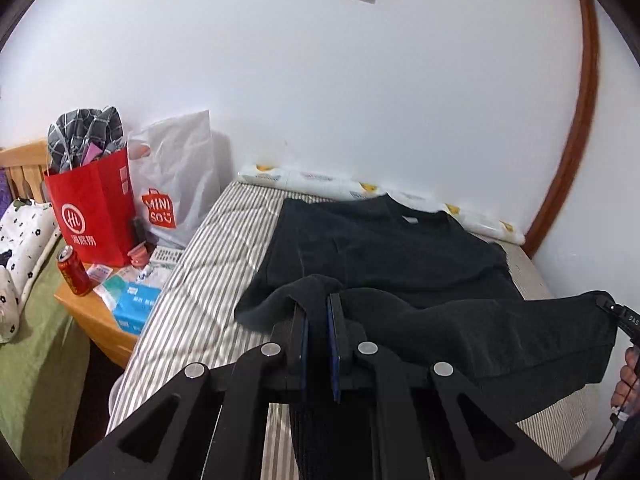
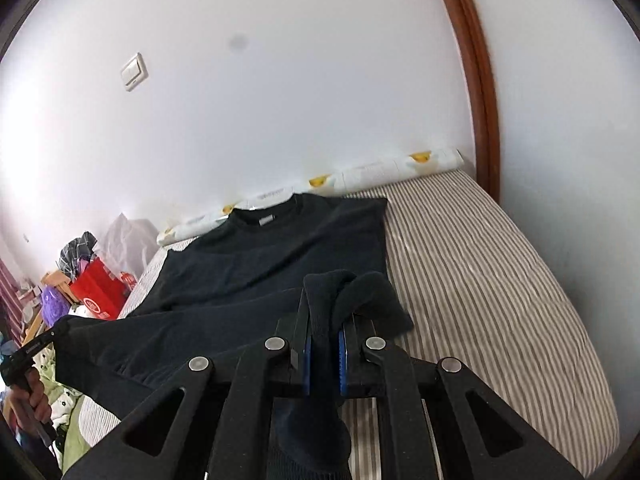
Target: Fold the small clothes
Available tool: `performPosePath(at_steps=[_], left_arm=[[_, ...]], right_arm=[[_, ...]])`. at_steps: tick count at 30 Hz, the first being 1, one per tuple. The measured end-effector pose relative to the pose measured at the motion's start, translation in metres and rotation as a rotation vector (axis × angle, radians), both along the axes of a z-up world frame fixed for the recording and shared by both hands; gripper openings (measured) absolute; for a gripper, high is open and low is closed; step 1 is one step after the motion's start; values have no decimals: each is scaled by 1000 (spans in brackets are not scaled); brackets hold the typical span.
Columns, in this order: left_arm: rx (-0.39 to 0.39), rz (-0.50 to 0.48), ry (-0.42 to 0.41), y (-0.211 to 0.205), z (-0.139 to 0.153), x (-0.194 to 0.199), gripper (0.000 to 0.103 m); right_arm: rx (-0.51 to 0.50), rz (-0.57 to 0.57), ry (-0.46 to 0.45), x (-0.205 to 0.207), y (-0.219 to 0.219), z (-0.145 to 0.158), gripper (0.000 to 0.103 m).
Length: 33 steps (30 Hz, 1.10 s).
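A black T-shirt (image 1: pixel 384 248) lies on the striped bed (image 1: pixel 224 248), collar toward the wall, sleeves tucked in. Its bottom hem is lifted off the bed and stretched between both grippers. My left gripper (image 1: pixel 318 304) is shut on the hem's left corner, which bunches over its fingertips. My right gripper (image 2: pixel 324 312) is shut on the hem's right corner of the shirt (image 2: pixel 280 248). In the left wrist view the right gripper (image 1: pixel 612 308) shows at the far right edge; in the right wrist view the left gripper (image 2: pixel 60 328) shows at the far left.
A white patterned roll (image 1: pixel 360 188) lies along the wall at the bed's far edge. Left of the bed, a wooden nightstand (image 1: pixel 92 316) holds a red paper bag (image 1: pixel 96 208), a white Miniso bag (image 1: pixel 176 184), a red can (image 1: pixel 74 272) and a blue tissue pack (image 1: pixel 134 306). A brown door frame (image 2: pixel 476 80) stands at the right.
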State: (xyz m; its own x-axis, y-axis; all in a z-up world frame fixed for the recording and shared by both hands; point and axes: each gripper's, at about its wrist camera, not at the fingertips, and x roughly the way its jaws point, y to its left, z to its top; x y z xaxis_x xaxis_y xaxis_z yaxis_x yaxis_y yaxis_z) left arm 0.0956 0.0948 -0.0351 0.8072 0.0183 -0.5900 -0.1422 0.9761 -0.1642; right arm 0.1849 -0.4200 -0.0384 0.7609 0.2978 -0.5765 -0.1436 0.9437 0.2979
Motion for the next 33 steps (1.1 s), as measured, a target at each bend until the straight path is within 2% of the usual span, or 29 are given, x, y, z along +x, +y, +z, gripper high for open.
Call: performPosePath(at_steps=[9, 14, 21, 33], left_arm=[[66, -13, -1, 0, -2, 70, 9], [39, -43, 35, 9, -17, 110, 9], [35, -70, 108, 14, -46, 156, 9], [21, -55, 179, 23, -77, 190, 10]], right_arm=[[-44, -25, 63, 88, 15, -12, 10], [-43, -46, 118, 126, 25, -27, 10], [-118, -67, 169, 169, 46, -54, 10], [-164, -92, 254, 217, 54, -99, 11]])
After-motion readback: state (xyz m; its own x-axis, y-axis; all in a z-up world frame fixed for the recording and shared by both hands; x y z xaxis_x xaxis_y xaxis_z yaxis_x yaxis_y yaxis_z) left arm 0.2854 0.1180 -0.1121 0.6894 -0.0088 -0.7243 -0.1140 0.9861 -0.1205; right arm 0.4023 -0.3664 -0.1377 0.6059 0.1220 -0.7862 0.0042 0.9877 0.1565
